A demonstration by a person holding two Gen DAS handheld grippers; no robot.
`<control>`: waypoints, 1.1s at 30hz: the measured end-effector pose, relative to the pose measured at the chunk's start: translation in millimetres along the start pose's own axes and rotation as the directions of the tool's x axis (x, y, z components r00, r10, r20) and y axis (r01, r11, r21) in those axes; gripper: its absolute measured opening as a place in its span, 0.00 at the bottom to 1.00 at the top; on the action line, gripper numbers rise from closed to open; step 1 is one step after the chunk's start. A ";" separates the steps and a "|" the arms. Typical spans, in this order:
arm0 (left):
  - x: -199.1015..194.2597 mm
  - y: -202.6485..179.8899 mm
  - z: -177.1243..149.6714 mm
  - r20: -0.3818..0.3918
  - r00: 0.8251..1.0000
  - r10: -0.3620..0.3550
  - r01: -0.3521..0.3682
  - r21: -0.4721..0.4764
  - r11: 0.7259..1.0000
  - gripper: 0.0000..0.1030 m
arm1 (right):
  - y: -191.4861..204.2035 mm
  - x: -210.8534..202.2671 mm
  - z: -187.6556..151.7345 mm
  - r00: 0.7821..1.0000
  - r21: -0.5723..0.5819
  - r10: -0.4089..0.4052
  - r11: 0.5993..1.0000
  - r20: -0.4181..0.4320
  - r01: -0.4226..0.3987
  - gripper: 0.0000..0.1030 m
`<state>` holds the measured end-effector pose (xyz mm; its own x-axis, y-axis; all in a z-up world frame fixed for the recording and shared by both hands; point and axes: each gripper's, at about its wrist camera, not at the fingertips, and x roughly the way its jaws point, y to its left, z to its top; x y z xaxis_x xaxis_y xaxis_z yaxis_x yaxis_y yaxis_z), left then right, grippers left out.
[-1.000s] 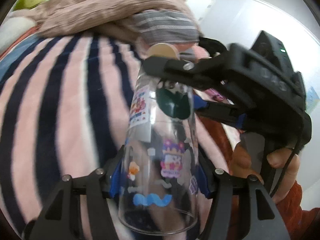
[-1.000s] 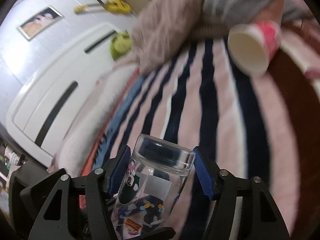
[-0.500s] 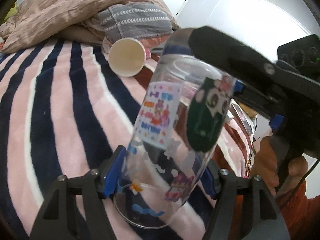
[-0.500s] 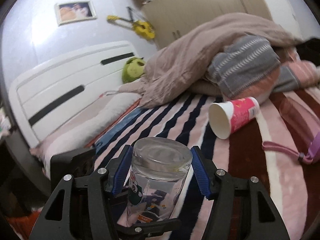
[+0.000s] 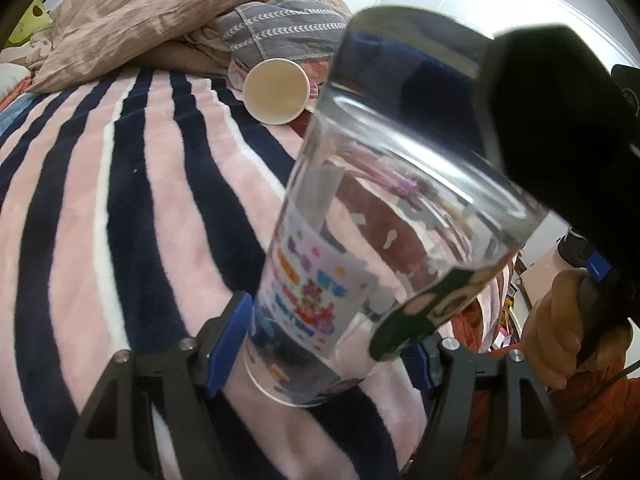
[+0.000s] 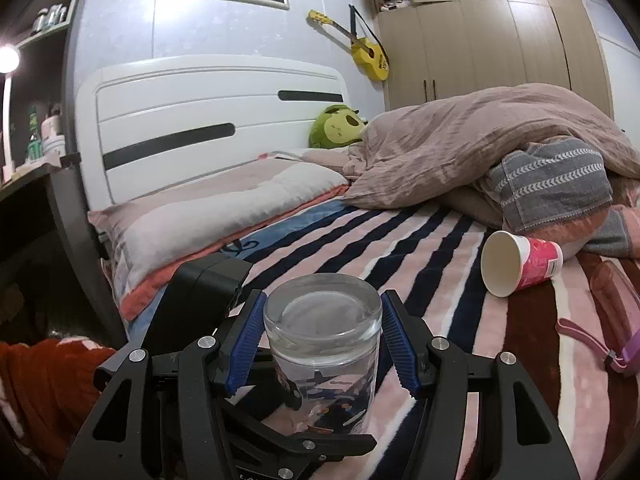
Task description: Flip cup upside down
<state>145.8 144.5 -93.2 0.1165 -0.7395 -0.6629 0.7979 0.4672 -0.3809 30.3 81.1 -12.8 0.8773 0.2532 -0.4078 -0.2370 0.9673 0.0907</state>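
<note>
A clear glass cup [image 5: 360, 248] with cartoon prints stands upside down, thick base up, rim down near the striped blanket [image 5: 120, 220]. It also shows in the right wrist view [image 6: 322, 344]. My left gripper [image 5: 324, 344] has its blue pads around the cup's lower end and looks shut on it. My right gripper [image 6: 322, 344] has its blue pads beside the cup's base with small gaps, so it looks open. The right gripper's body shows large in the left wrist view [image 5: 560, 120].
A pink-and-white paper cup [image 6: 520, 264] lies on its side on the blanket, mouth toward me; it also shows in the left wrist view [image 5: 276, 92]. A rumpled duvet [image 6: 480, 140], pillows [image 6: 220, 208], a headboard and a purple strap [image 6: 592, 344] lie around.
The cup has turned from tilted to base-up, and both grippers swung with it. The right gripper's pads now stand slightly off the glass.
</note>
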 end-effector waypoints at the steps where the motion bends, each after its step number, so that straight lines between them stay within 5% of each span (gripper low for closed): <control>1: 0.3 1.2 1.1 0.000 1.000 0.000 0.000 -0.002 1.000 0.65 | 1.8 -0.1 -0.4 1.000 -0.006 -0.003 1.000 0.000 0.003 0.53; 13: -7.6 -1.3 -7.4 -0.012 1.000 0.013 -0.013 0.013 1.000 0.66 | 4.9 -0.2 -0.8 1.000 -0.025 -0.010 1.000 -0.009 0.010 0.53; 17: -11.1 -1.0 -6.5 -0.005 1.000 0.002 -0.002 -0.010 1.000 0.75 | 0.2 -1.6 -1.9 1.000 -0.006 -0.005 1.000 -0.012 0.005 0.54; 24: -16.2 -6.1 -5.8 0.012 1.000 0.018 -0.018 0.008 1.000 0.76 | -6.5 -2.7 -1.8 1.000 0.023 0.004 1.000 -0.014 -0.004 0.54; 33: -38.7 -19.0 -6.2 0.062 0.996 0.066 -0.069 0.038 0.997 0.81 | -18.3 -13.7 1.9 1.000 0.088 0.009 0.996 0.026 -0.012 0.71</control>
<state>122.5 167.2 -64.3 0.2057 -0.7357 -0.6454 0.8099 0.4981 -0.3097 23.5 60.0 -7.1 0.8855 0.2626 -0.3834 -0.2096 0.9620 0.1751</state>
